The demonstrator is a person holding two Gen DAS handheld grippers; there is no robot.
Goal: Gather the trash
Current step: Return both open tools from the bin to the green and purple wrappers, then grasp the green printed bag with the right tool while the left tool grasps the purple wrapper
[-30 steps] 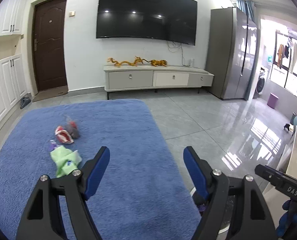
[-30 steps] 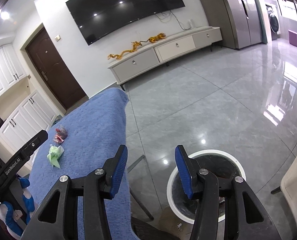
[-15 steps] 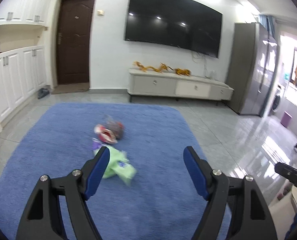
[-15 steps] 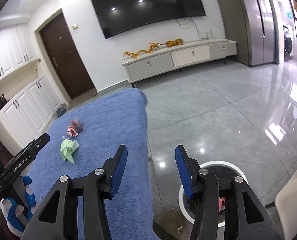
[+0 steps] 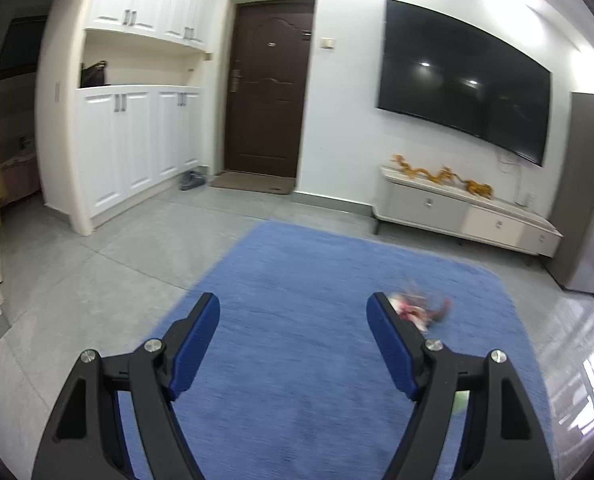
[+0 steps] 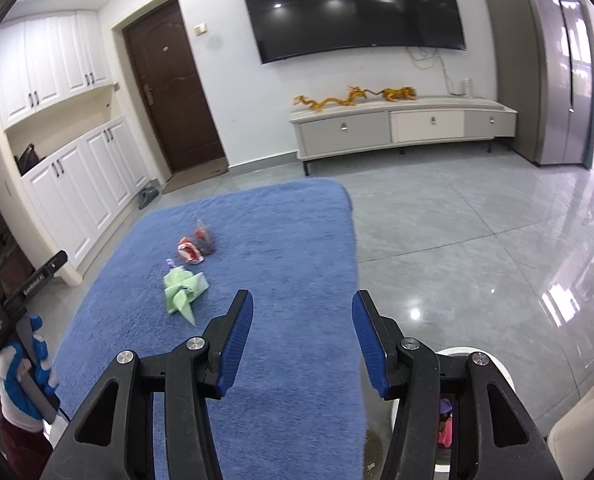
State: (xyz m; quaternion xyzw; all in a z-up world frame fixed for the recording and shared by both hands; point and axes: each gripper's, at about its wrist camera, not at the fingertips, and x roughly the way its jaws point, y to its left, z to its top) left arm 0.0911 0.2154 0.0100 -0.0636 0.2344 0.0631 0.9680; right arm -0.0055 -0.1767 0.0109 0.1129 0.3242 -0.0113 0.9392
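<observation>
left tongs (image 5: 293, 340): spread, empty | right tongs (image 6: 303, 332): spread, empty | green wrapper (image 6: 183, 290) and red wrappers (image 6: 195, 246): on blue rug (image 6: 297, 240), ahead-left of right tongs | bin (image 6: 497, 368): behind right tongs' right finger

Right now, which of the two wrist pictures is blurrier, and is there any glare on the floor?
Left wrist view: smeared by motion, so the red crumpled wrapper on the blue fuzzy rug is a streak. Right wrist view: sharper, with the green crumpled wrapper and the red one clear; window glare and a bright lamp spot shine off the glossy grey tile floor. Both bend straight lines near the edges.
</observation>
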